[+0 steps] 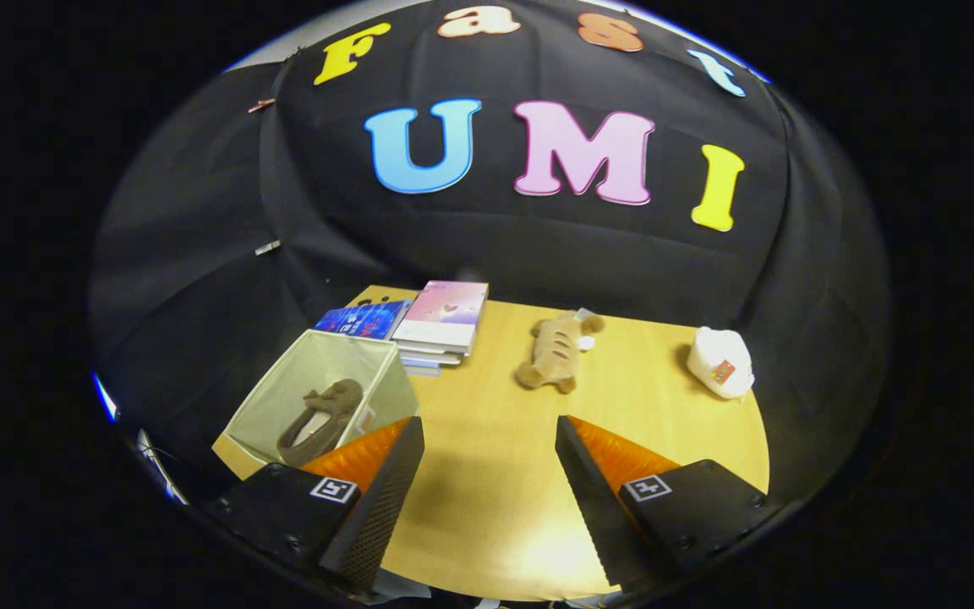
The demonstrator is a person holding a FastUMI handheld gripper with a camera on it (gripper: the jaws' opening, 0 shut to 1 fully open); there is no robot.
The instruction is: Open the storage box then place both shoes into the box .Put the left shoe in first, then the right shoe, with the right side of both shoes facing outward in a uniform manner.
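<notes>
A pale green storage box (284, 385) stands open on the wooden table (495, 474), just ahead of my left finger. A brown shoe (318, 419) lies inside it, partly hidden by that finger. A second brown shoe (555, 351) lies flat on the table beyond the fingers, a little right of the middle. My gripper (489, 436) is open above the bare tabletop, with nothing between its fingers.
A stack of books (445, 326) sits behind the box, with a blue book (364, 320) beside it. A white plush toy (719, 362) rests near the table's far right corner. The booth's black cloth wall rises right behind the table.
</notes>
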